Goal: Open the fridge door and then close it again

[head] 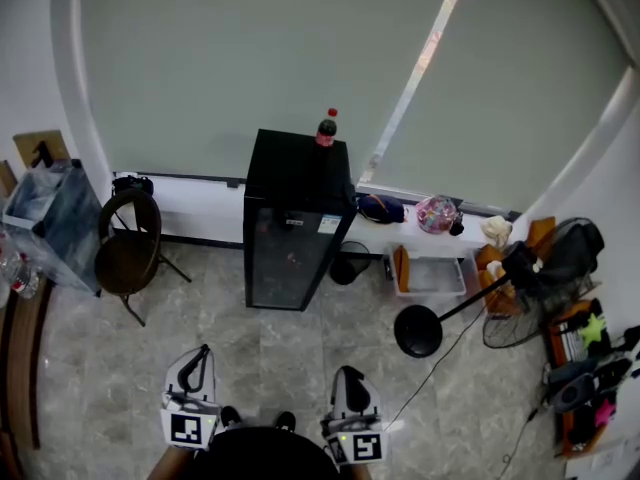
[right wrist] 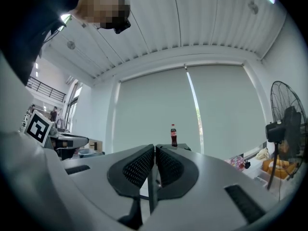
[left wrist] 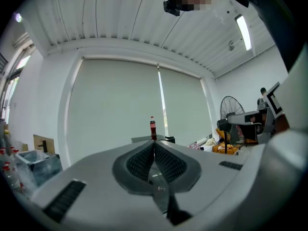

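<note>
A small black fridge [head: 292, 223] with a glass door stands against the far wall under the blinds, its door shut. A red-capped cola bottle [head: 326, 129] stands on its top; the same bottle [left wrist: 153, 128] [right wrist: 173, 135] shows beyond the jaws in both gripper views. My left gripper [head: 203, 353] and right gripper [head: 348, 375] are held low near my body, well short of the fridge, both pointing level toward it. Each one's jaws are pressed together with nothing between them. The left gripper [left wrist: 154, 146] and right gripper [right wrist: 155, 149] hide most of the fridge in their own views.
A round-backed chair [head: 128, 240] and a bin with a clear bag [head: 45, 218] stand left of the fridge. Right of it are a small black bin [head: 350, 263], a white crate [head: 432, 276], a standing fan [head: 540, 268] with its round base [head: 418, 331] and a trailing cable.
</note>
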A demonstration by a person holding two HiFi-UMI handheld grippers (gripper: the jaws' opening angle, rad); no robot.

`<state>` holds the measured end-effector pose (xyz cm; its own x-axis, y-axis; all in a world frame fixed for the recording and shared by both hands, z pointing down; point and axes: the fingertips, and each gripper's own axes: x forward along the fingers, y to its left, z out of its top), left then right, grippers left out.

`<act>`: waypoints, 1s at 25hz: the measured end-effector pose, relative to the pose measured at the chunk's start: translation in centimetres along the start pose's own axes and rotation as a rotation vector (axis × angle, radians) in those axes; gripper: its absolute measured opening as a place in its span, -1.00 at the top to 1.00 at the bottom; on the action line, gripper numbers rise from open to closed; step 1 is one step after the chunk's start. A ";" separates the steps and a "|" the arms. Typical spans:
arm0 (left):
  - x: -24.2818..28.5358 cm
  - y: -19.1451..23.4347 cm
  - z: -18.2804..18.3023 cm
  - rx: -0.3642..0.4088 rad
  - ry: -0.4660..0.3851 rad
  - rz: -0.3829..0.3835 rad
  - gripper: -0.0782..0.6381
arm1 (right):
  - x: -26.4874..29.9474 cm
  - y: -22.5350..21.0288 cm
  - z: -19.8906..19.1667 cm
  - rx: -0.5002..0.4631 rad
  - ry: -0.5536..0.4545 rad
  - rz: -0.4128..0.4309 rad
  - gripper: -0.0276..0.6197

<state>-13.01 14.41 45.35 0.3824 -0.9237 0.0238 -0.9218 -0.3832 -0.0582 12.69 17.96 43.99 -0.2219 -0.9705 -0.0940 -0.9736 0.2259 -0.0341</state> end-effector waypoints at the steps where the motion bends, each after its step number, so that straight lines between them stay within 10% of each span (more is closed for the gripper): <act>1: 0.0 0.0 0.1 0.003 -0.003 -0.001 0.76 | 0.0 0.0 0.0 0.004 0.002 0.002 0.87; 18: -0.4 -0.3 0.0 0.013 -0.012 -0.025 0.09 | 0.0 1.0 -0.4 -0.028 0.033 0.051 0.37; 25: -0.6 -0.1 -0.1 -0.001 -0.016 -0.025 -0.24 | 0.1 1.1 -1.2 -0.026 0.062 0.068 -0.12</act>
<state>-13.15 15.03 45.43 0.4060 -0.9138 0.0088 -0.9122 -0.4058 -0.0570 11.57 17.96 45.14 -0.2894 -0.9566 -0.0330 -0.9571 0.2897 -0.0038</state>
